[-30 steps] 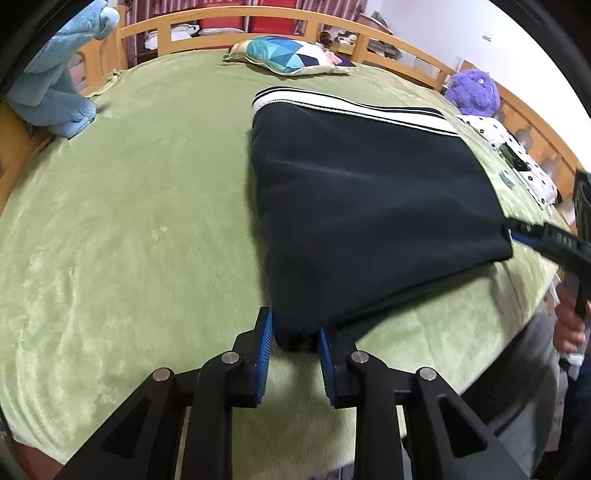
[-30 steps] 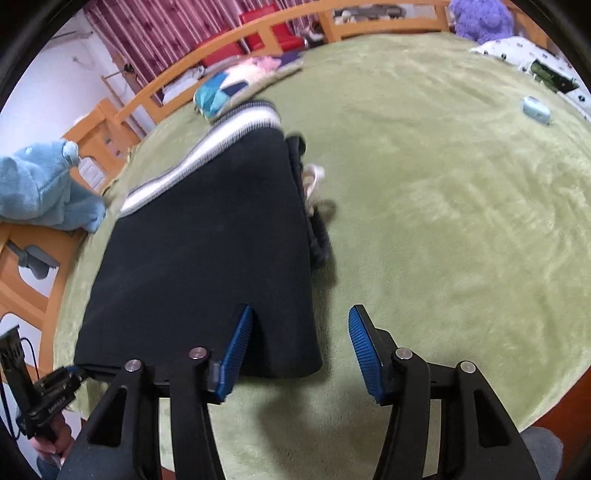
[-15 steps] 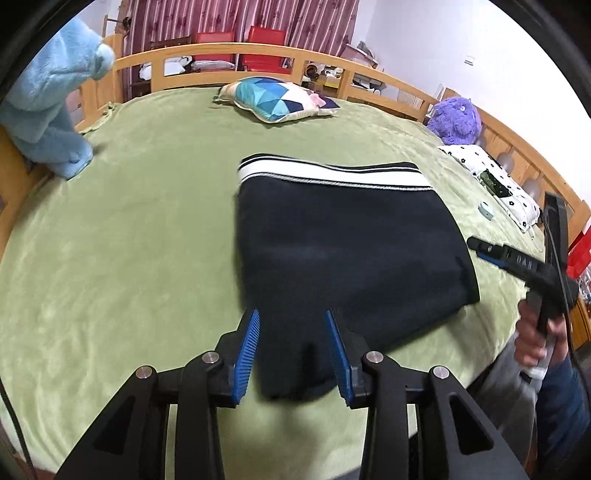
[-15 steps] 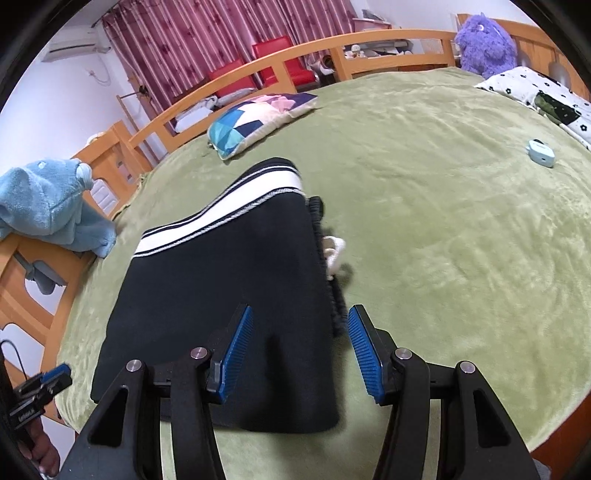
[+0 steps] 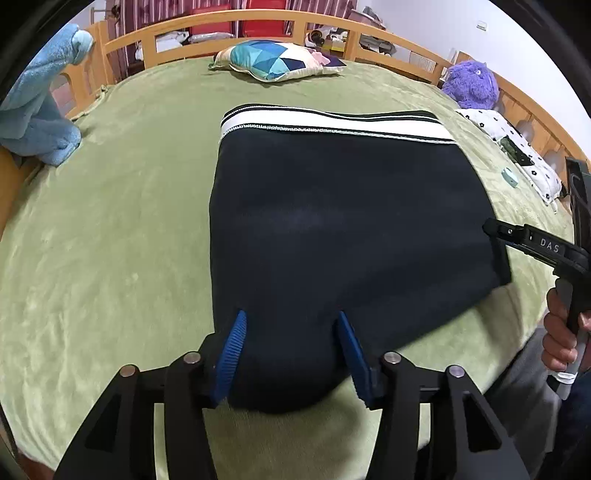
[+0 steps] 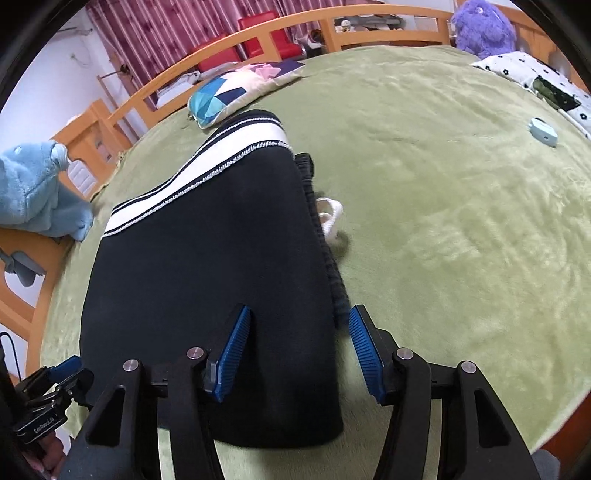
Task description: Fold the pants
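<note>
Black pants [image 5: 343,229] lie folded flat in a neat block on a green fuzzy blanket [image 5: 110,229] that covers a bed with a wooden rail [image 5: 207,26]. One edge of the pants, the far one in the left wrist view, has a white band with thin dark stripes [image 5: 332,123]. In the right wrist view a white cord [image 6: 330,218] sticks out beside the pants on the right. The left gripper [image 5: 291,347] hangs over the near corner of the pants. Its blue pads [image 5: 231,354] have just been moving apart, and now they stand apart with the cloth seen between them but not pinched. The right gripper [image 6: 299,350] is over the other near corner, and its jaws are also apart and hold nothing. A hand [image 5: 561,332] grips that tool's handle at the right edge of the left view. A pillow with blue triangles [image 5: 277,64] sits near the far rail. A blue plush toy [image 5: 40,110] rests at the left side, and a purple fuzzy toy [image 5: 471,83] sits at the far right. A small light blue thing [image 6: 543,131] lies alone on the blanket, well apart from the pants.
</note>
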Action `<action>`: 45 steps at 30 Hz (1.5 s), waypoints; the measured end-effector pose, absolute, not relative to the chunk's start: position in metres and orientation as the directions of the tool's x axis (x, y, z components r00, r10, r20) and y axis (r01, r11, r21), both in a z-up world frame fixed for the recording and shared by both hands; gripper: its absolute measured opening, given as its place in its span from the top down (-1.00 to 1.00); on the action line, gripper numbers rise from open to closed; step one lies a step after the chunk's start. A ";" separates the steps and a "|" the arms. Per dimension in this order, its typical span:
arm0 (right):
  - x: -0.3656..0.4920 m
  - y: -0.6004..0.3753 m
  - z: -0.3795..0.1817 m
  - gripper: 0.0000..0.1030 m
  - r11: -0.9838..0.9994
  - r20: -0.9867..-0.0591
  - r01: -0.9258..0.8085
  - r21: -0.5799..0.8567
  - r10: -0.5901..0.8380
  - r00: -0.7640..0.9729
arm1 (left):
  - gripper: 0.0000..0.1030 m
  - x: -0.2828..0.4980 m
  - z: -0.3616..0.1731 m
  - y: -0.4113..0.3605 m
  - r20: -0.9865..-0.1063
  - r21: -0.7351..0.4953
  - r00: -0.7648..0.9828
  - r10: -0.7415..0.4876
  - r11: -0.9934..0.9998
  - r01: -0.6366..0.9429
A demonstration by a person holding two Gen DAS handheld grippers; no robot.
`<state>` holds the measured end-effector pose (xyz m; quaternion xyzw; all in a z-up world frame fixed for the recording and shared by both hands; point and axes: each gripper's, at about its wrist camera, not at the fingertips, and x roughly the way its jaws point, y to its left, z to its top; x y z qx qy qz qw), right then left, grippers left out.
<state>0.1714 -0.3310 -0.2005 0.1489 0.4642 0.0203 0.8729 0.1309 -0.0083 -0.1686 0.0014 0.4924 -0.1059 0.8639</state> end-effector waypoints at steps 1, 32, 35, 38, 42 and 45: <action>0.167 -0.332 -0.196 -0.07 0.957 -0.804 0.105 0.271 0.165 0.571 | 0.03 0.128 -0.164 -0.007 -0.853 -0.115 0.486 -0.191 0.977 0.181; -0.029 -0.291 -0.032 -0.97 0.994 -0.610 0.029 0.102 0.039 0.791 | -0.74 -0.027 -0.018 -0.019 -0.625 -0.105 0.765 -0.156 0.988 0.115; -0.037 -0.290 -0.029 -0.97 0.995 -0.605 0.022 0.100 0.044 0.795 | -0.74 -0.032 -0.017 -0.023 -0.624 -0.108 0.766 -0.156 0.988 0.113; -0.041 -0.289 -0.027 -0.97 0.994 -0.605 0.014 0.108 0.054 0.795 | -0.74 -0.036 -0.016 -0.025 -0.623 -0.102 0.768 -0.152 0.988 0.113; -0.043 -0.288 -0.025 -0.97 0.994 -0.603 0.012 0.111 0.058 0.796 | -0.74 -0.039 -0.015 -0.025 -0.619 -0.096 0.772 -0.142 0.990 0.106; -0.044 -0.286 -0.025 -0.97 0.995 -0.605 0.017 0.103 0.049 0.795 | -0.75 -0.040 -0.015 -0.022 -0.620 -0.097 0.772 -0.141 0.990 0.102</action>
